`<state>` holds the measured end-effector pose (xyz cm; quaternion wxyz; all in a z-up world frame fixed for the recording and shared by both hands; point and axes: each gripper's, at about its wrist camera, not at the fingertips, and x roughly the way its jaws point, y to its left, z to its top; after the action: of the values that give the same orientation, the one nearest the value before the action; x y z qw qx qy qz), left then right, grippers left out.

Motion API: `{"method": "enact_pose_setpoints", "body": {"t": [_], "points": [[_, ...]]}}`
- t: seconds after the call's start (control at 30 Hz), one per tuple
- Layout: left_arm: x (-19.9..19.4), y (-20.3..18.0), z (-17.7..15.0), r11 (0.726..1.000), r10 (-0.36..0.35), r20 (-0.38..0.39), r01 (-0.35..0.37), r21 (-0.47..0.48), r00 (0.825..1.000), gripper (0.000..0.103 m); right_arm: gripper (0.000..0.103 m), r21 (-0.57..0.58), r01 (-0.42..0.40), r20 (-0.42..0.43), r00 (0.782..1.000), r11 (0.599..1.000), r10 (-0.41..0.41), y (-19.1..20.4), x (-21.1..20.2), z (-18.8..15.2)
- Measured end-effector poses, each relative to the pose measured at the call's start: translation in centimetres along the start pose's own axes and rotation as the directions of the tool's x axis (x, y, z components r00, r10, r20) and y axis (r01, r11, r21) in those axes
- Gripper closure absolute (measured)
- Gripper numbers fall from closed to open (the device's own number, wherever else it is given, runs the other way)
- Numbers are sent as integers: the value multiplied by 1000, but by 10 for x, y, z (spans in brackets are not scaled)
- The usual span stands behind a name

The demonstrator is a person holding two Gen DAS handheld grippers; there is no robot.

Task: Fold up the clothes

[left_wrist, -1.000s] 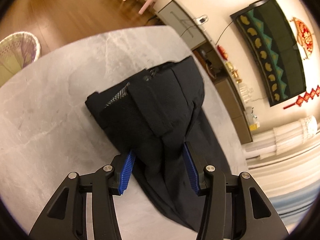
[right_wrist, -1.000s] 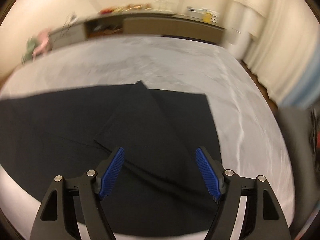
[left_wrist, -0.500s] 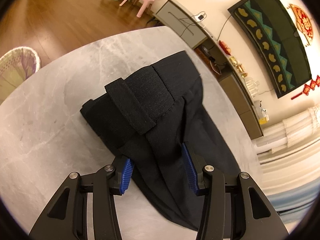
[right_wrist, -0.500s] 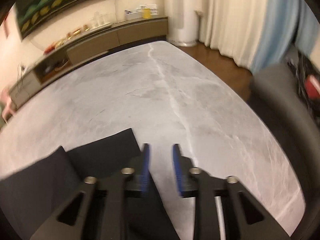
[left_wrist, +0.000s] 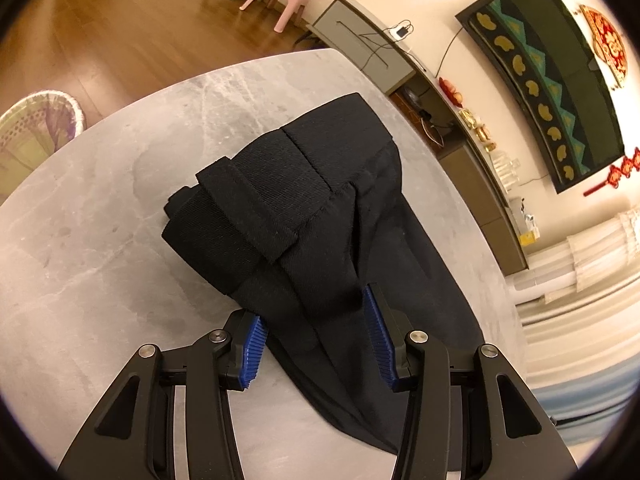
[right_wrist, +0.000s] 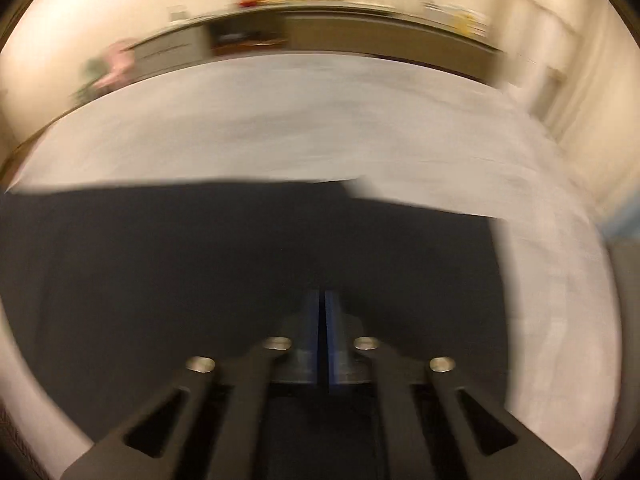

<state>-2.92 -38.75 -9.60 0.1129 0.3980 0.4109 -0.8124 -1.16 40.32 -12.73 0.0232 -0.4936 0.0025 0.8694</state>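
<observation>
Black trousers [left_wrist: 304, 216] lie on the grey marble table [left_wrist: 100, 240], waistband end filling the centre of the left wrist view, with the legs running off to the lower right of the frame. The left gripper [left_wrist: 316, 340] is clamped on a thick bunch of cloth just below the waistband; its blue pads [left_wrist: 378, 332] press into the fabric on both sides, jaws about half apart because of the bulk between them. In the right wrist view, heavily motion-blurred, the trousers [right_wrist: 240, 260] spread flat across the lower half of the frame and the table [right_wrist: 320, 128] fills the middle. The right gripper [right_wrist: 321, 320] has just been closing and its pads now meet with nothing seen between them; it sits over the cloth, whether touching it I cannot tell. Risks, as judged: a shut right gripper cannot take a leg hem, so the fold may be dragged one-handed and skew. The left hold is on a bunch, not an edge, so layers may slip out unevenly on lifting. The leg end lies near the table's edge at the lower right and could slide off if pulled that way.
</observation>
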Motion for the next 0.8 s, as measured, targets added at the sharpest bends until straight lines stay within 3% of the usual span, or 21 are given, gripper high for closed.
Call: {"method": "enact_pose_setpoints", "body": {"t": [0.07, 0.13, 0.17, 0.2, 0.23, 0.3, 0.33, 0.37, 0.47, 0.53, 0.57, 0.63, 0.7, 0.8], "points": [[-1, -2, 0, 1000, 4, 3, -4, 5, 1000, 55, 100, 137, 69, 28, 997, 988, -74, -40, -5, 5], [-3, -3, -1, 1000, 8, 6, -9, 9, 1000, 55, 98, 216, 184, 41, 980, 959, -197, -67, -12, 3], [-4, -4, -1, 1000, 7, 9, -7, 9, 1000, 55, 93, 256, 238, 43, 965, 937, -257, -80, -15, 2], [-5, -4, 0, 1000, 5, 12, -5, 8, 1000, 55, 80, 290, 274, 43, 954, 917, -298, -91, -18, 2], [-5, -4, 0, 1000, 5, 12, -5, 7, 1000, 55, 73, 300, 241, 48, 963, 923, -267, -93, -21, 2], [-4, -5, -1, 1000, 8, 9, -8, 8, 1000, 55, 46, 251, 54, 84, 993, 966, -77, -75, -23, 5], [-3, -5, -1, 1000, 11, 6, -11, 9, 1000, 55, 42, 177, -43, 85, 996, 983, 29, -54, -21, 6], [-2, -6, -2, 1000, 14, 3, -14, 12, 1000, 55, 38, 110, -81, 74, 995, 991, 73, -34, -18, 6], [1, -9, -4, 999, 22, -7, -22, 25, 1000, 55, 33, -69, -73, 16, 997, 995, 74, 10, -4, -1], [1, -7, -4, 999, 24, -9, -23, 27, 1000, 55, 32, -112, -47, -16, 999, 993, 46, 18, 5, -6], [1, -6, -3, 999, 23, -11, -23, 24, 1000, 55, 33, -109, -48, -10, 999, 993, 47, 17, 4, -5], [2, -3, -3, 1000, 22, -14, -22, 13, 1000, 55, 55, -88, -36, -7, 999, 995, 36, 9, -3, -2], [4, -2, -2, 1000, 27, -19, -27, 8, 999, 55, 93, -48, -19, -18, 1000, 999, 18, -1, -7, 6], [6, -3, -3, 999, 38, -24, -38, 10, 999, 55, 96, -3, -10, -29, 1000, 1000, 10, -19, -7, 11]]}}
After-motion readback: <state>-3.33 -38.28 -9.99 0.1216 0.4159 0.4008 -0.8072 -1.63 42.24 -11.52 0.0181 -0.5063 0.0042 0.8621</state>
